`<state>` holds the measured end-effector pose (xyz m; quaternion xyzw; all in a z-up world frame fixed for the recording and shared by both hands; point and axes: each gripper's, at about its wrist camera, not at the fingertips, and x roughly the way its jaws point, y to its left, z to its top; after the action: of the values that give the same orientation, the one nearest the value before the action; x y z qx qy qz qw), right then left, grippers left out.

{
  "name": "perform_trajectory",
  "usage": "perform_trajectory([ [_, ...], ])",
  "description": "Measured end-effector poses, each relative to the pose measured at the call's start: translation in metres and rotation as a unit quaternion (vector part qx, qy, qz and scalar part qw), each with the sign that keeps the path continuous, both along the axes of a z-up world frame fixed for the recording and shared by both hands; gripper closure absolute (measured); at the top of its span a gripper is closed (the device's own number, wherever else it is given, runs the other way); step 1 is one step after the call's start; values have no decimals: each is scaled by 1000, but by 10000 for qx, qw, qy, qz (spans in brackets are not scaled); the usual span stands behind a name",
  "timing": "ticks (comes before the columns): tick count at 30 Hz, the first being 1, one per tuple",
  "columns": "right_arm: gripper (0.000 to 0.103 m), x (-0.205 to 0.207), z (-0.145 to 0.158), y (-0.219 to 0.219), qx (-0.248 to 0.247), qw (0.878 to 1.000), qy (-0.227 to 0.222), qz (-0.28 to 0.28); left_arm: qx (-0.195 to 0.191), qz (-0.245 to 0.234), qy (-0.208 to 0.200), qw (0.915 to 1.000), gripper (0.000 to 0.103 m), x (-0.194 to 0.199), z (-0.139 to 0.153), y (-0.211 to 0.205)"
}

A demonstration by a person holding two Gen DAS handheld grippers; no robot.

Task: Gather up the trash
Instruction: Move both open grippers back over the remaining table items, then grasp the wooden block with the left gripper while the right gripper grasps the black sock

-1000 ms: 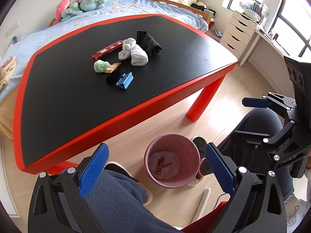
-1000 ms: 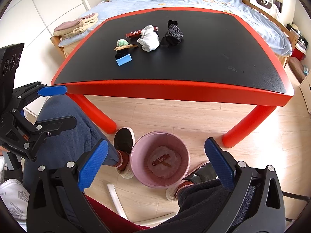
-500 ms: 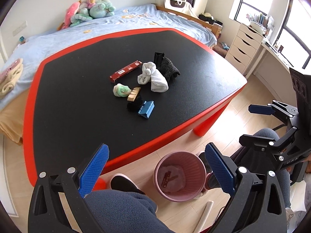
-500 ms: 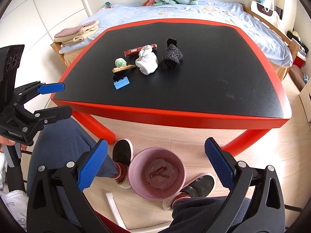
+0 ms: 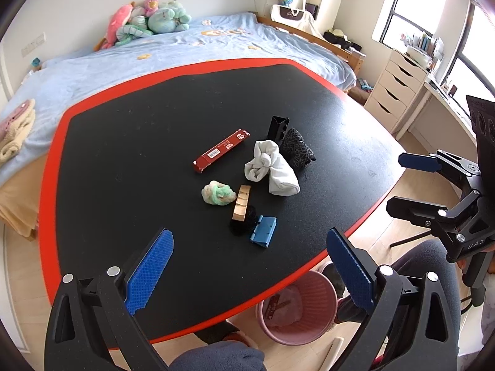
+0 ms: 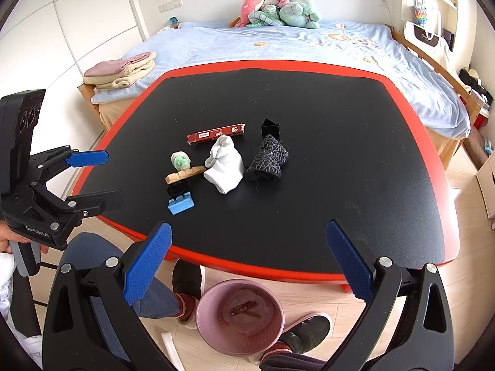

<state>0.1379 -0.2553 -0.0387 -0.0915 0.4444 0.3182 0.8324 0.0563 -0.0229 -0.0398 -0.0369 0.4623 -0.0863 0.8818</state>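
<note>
On the black table [image 5: 139, 160] lie a long red box [image 5: 221, 150], a green-white crumpled wad [image 5: 217, 193], a wooden clip [image 5: 242, 202], a black hair tie [image 5: 241, 224], a blue clip [image 5: 263, 232], a white sock [image 5: 272, 168], a dark patterned sock [image 5: 297, 150] and a small black box [image 5: 277, 126]. The same pile shows in the right wrist view, with the red box [image 6: 216, 133] behind the white sock [image 6: 225, 164]. My left gripper [image 5: 247, 266] is open and empty above the table's near edge. My right gripper [image 6: 247, 259] is open and empty, near the front edge.
A pink trash bin [image 6: 240, 317] with a small red wrapper inside stands on the floor under the table's front edge, between the person's feet; it also shows in the left wrist view [image 5: 297, 307]. A bed [image 6: 278, 43] with plush toys lies behind the table. White drawers [image 5: 396, 92] stand at right.
Both grippers have risen and moved forward from over the bin toward the table. The pile of items is now closer and more central in both views.
</note>
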Motion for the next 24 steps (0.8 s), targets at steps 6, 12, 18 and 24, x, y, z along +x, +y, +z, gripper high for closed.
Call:
perform_trajectory([
  [6, 5, 30, -12, 13, -32, 10000, 85, 5, -15, -65, 117, 9999, 8, 20, -17, 6],
  [12, 5, 52, -24, 22, -19, 9999, 140, 15, -3, -129, 220, 9997, 8, 35, -32, 11],
  [18, 10, 66, -34, 30, 4, 9998, 201, 43, 40, -237, 334, 9992, 19, 41, -42, 12],
  [24, 24, 74, -42, 36, -10, 9996, 265, 66, 50, -323, 412, 9986, 34, 46, -47, 13],
])
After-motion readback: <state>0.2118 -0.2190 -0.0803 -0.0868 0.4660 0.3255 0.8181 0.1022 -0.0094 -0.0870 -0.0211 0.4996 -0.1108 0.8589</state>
